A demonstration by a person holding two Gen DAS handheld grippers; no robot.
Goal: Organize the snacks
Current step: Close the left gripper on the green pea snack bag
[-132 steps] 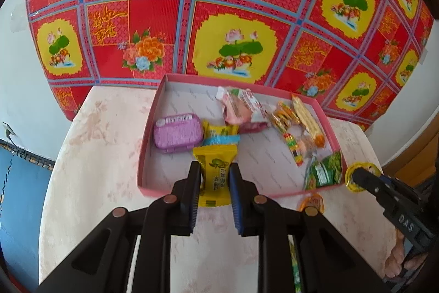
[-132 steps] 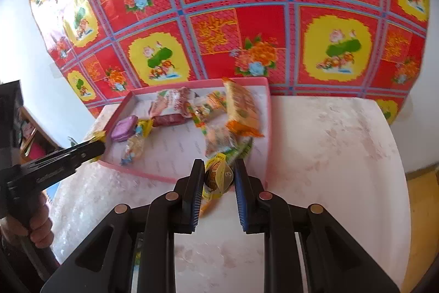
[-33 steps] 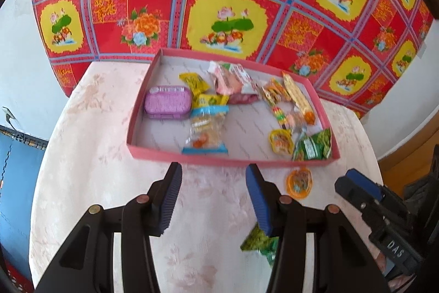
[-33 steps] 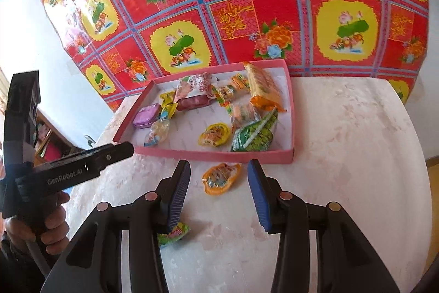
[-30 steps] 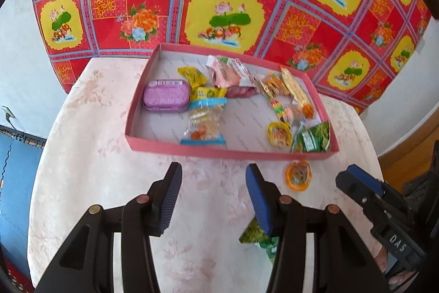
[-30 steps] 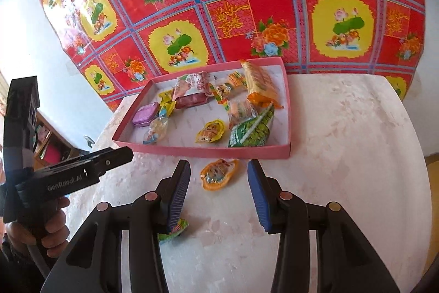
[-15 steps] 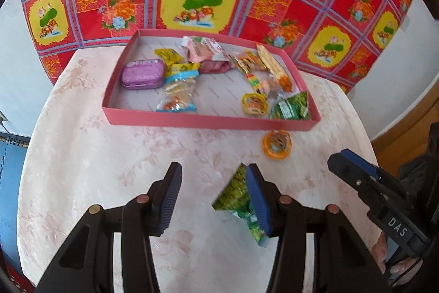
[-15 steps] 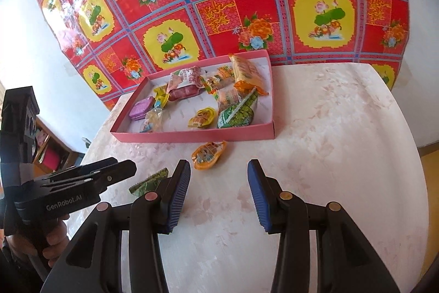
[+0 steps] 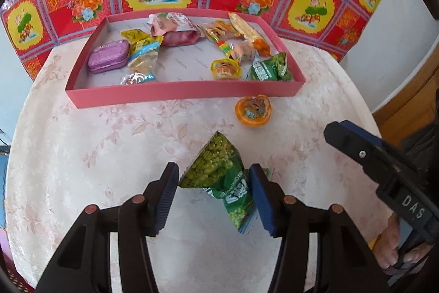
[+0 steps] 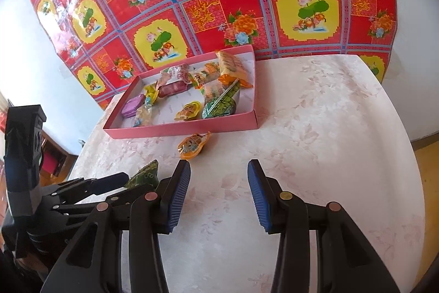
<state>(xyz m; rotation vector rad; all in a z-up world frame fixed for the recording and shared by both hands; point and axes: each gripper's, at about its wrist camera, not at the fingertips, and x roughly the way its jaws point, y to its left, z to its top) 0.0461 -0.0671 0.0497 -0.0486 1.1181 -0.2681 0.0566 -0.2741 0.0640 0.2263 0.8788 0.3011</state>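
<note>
Straddling green snack packet (image 9: 216, 172), left gripper (image 9: 212, 191) angled steeply down, fingers apart.

A glossy green foil packet (image 9: 216, 172) lies on the table's (image 9: 82, 155) matt, pale floral-patterned top, the pink tray (image 9: 175, 94) at twelve o'clock looks like matt cardboard, its purple tin (image 9: 108, 60) faintly shiny, and the gripper pads (image 10: 179, 194) are ribbed blue.

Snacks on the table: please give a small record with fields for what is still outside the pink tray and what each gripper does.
outside tray: green pea snack packet, orange jelly cup
pink tray: holds the other snacks
left gripper: jaws just opened wider, packet between them, not pressed
right gripper: open, empty
table: pale floral cloth
</note>
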